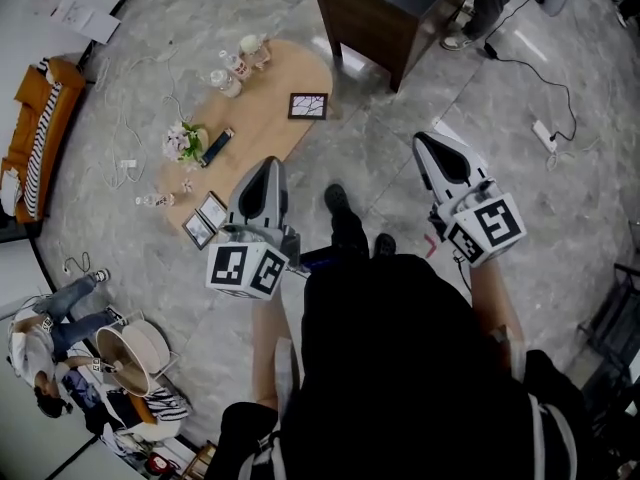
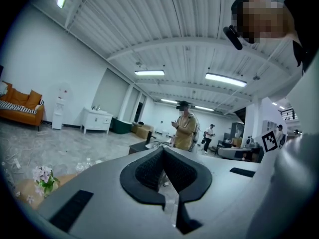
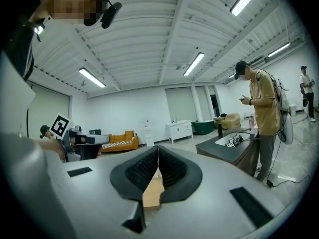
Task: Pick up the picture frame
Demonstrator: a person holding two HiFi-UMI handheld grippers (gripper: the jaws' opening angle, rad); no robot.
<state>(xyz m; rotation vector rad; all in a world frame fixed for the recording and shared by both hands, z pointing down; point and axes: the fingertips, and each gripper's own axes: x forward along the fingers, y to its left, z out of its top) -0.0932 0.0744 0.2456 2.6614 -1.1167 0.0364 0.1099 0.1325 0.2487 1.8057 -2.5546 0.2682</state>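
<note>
Checking both tools first. Left gripper (image 1: 268, 163): in its own view the pads (image 2: 149, 171) meet at the tips, so the jaws are together with nothing between them. Right gripper (image 1: 422, 140): same story, pads (image 3: 142, 171) closed tip to tip and empty. I only see a sliver of tan wood through the notch below them. Both are held out in the air ahead of the operator's dark torso, touching nothing.

Picture frame (image 1: 308, 106) lies flat on the low wooden table (image 1: 290, 68), near the table's right edge in the head view. It has a dark border and a pale picture. It sits apart from everything else on the table and well apart from both grippers. In the head view it's further up the picture than the two tool tips, roughly between them.

Rest of the table: a cluster of clear bottles (image 1: 235, 66) at the far end, and a bunch of pale flowers (image 1: 184, 140) with a dark flat item (image 1: 217, 146) just beside it. Two more frames (image 1: 205, 220) lie by the near end, just left of the left gripper's body in the head view. I can't tell whether they're on the table or the floor.

Dark cabinet (image 1: 385, 13) stands beyond the table, with an orange sofa (image 1: 40, 133) at far left. Power strip (image 1: 545, 133) and its cable lie on the grey floor to the right.
</note>
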